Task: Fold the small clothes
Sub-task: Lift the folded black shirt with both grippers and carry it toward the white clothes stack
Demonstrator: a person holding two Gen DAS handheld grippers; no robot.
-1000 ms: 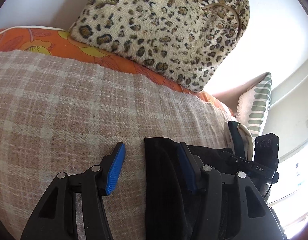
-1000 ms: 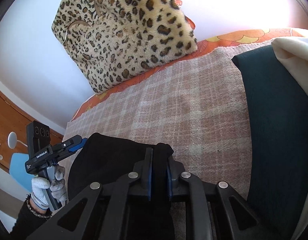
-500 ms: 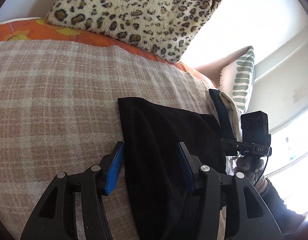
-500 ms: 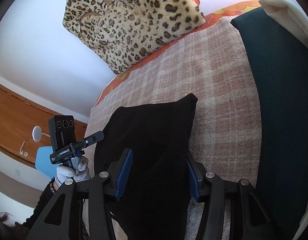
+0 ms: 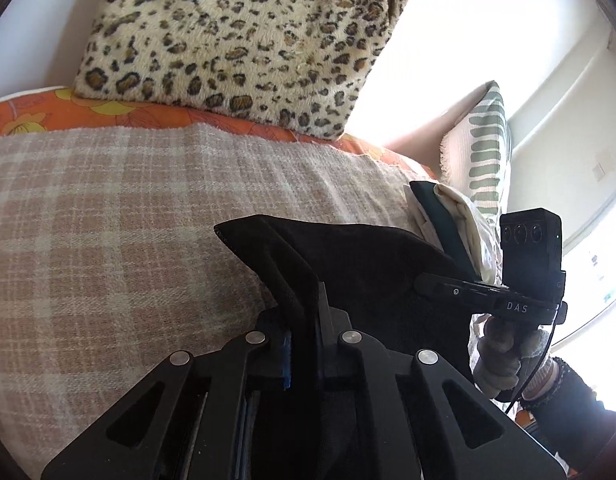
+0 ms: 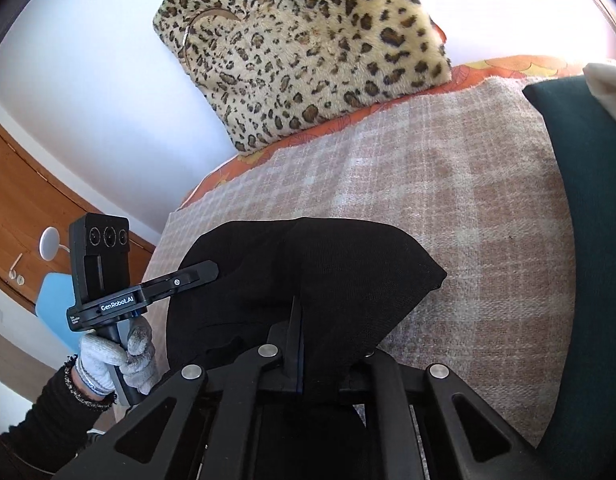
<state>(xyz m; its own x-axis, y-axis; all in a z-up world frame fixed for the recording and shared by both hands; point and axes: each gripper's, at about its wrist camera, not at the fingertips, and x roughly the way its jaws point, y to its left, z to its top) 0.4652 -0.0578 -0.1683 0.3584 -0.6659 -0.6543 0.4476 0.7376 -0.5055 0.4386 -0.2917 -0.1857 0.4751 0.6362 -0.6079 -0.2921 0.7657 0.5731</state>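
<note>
A black cloth (image 5: 359,264) lies on the checked pink blanket (image 5: 108,216), its near edge lifted. My left gripper (image 5: 304,320) is shut on the cloth's left part, which runs between the fingers. My right gripper (image 6: 298,332) is shut on the same black cloth (image 6: 308,272), which drapes over its fingers. Each gripper shows in the other's view: the right one (image 5: 459,290) to the right, the left one (image 6: 188,276) to the left.
A leopard-print cushion (image 5: 244,40) leans on the wall at the back. A dark teal folded garment (image 6: 587,208) with a cream one (image 6: 607,80) on it lies to the right. A green striped pillow (image 5: 483,148) stands far right. An orange floral sheet (image 5: 68,112) edges the blanket.
Both grippers were open around the black cloth half a second ago; both have closed on it and its near edge is now raised off the blanket.
</note>
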